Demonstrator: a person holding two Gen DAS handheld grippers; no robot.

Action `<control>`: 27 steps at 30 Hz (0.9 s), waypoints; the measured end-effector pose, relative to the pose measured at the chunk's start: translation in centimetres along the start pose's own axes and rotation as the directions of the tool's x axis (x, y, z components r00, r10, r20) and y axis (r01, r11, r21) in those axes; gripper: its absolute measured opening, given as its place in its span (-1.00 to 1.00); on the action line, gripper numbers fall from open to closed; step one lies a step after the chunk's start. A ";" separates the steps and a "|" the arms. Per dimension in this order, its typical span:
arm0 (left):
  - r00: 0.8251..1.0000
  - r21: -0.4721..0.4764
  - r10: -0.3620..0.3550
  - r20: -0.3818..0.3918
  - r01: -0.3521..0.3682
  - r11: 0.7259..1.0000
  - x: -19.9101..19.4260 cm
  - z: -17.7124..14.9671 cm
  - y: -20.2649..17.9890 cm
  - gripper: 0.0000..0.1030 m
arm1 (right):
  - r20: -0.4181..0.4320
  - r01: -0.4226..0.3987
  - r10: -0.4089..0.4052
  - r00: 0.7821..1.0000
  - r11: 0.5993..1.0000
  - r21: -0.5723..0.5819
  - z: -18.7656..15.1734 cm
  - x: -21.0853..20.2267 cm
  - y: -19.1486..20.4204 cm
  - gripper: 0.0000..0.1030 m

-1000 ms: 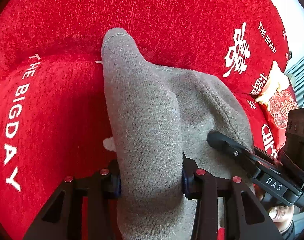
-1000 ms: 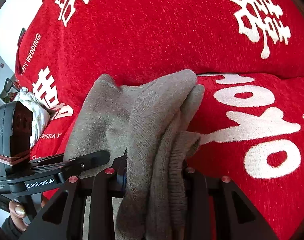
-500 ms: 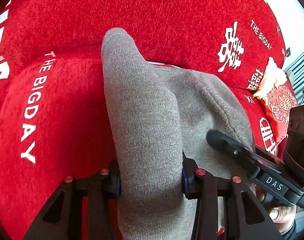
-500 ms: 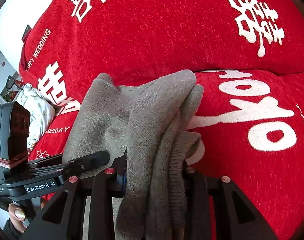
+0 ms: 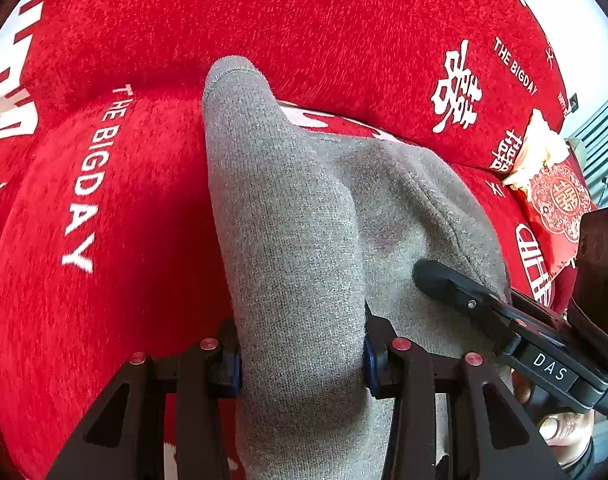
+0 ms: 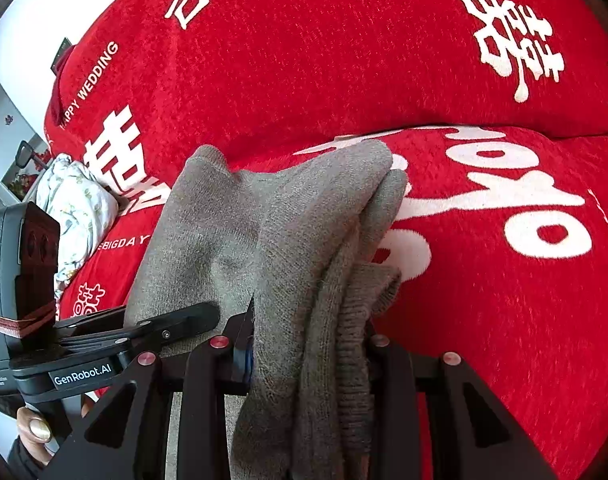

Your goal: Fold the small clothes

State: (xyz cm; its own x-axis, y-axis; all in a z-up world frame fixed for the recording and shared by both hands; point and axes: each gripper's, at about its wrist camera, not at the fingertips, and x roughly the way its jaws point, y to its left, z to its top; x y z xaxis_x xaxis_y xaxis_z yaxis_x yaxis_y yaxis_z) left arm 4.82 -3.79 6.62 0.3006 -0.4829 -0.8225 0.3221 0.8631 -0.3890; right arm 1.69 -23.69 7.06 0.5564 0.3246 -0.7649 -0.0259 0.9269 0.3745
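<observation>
Both grippers have hold of the same grey knit garment point(image 5: 296, 248) above the red sofa cover point(image 5: 116, 288). The left gripper point(image 5: 302, 354) has its jaws clamped on a thick bunched fold of it, the cloth bulging up between the blue-padded fingers point(image 5: 232, 360) and rising to a rounded hemmed tip that shows against the back cushion. The rest of the fabric spreads off toward the right gripper point(image 5: 463, 292), seen in the left view coming in from the right edge with a "DAS" label on its body.

Over in the right wrist view, the right gripper point(image 6: 307, 344) is closed on several stacked layers of the grey garment point(image 6: 304, 240), including a ribbed cuff point(image 6: 363, 312) hanging at the right side of the bundle. The left gripper point(image 6: 172, 328) reaches in from the left edge, marked "GenRobot.AI", its tip lying against the fabric.

The garment sits between the two tools, over the seat cushion with its white lettering point(image 6: 503, 208), just in front of the back cushion. A floral white pillow point(image 6: 76, 208) lies at the far left end of the sofa.
</observation>
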 end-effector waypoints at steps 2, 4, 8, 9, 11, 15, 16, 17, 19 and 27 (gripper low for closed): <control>1.000 0.000 -0.001 0.001 0.001 1.000 -0.4 -0.6 0.2 -0.14 | 0.001 0.001 -0.001 1.000 1.000 -0.003 -0.7 -0.3 0.5 -0.33; 1.000 -0.002 -0.001 0.004 0.001 1.000 -0.8 -1.2 0.3 -0.14 | 0.002 0.001 -0.001 1.000 1.000 -0.006 -1.5 -0.6 1.0 -0.33; 1.000 -0.004 0.000 0.010 0.000 1.000 -1.5 -2.2 0.4 -0.14 | 0.007 0.000 0.000 1.000 1.000 -0.009 -2.7 -1.1 1.6 -0.33; 1.000 -0.004 0.001 0.012 -0.001 1.000 -1.7 -2.4 0.4 -0.14 | 0.009 0.000 0.001 1.000 1.000 -0.011 -3.0 -1.3 1.8 -0.33; 1.000 -0.004 0.003 0.016 -0.003 1.000 -2.1 -3.0 0.4 -0.14 | 0.012 0.000 0.000 1.000 1.000 -0.015 -3.5 -1.5 2.1 -0.33; 1.000 -0.001 0.008 0.023 -0.008 1.000 -2.7 -3.9 0.3 -0.14 | 0.018 -0.002 0.003 1.000 1.000 -0.017 -4.4 -2.1 2.5 -0.34; 1.000 -0.001 0.009 0.025 -0.008 1.000 -2.8 -4.3 0.4 -0.14 | 0.019 -0.002 0.003 1.000 1.000 -0.017 -4.7 -2.2 2.6 -0.34; 1.000 -0.001 0.008 0.025 -0.008 1.000 -2.8 -4.5 0.4 -0.14 | 0.020 -0.002 0.002 1.000 1.000 -0.018 -4.9 -2.3 2.6 -0.34; 1.000 -0.002 0.008 0.026 -0.008 1.000 -2.9 -5.0 0.5 -0.14 | 0.021 0.000 0.001 1.000 1.000 -0.021 -5.4 -2.5 2.8 -0.34; 0.999 0.007 0.018 0.031 -0.018 1.000 -3.4 -6.4 0.5 -0.14 | 0.029 0.004 -0.003 1.000 1.000 -0.027 -6.8 -2.9 3.4 -0.34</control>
State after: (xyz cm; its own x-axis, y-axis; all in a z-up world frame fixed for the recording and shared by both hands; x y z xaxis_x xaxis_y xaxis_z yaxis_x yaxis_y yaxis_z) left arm -1.75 -0.74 6.61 0.3339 -0.4717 -0.8161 0.3230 0.8706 -0.3710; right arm -5.65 -20.18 6.95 0.5800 0.3163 -0.7507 -0.0464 0.9329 0.3572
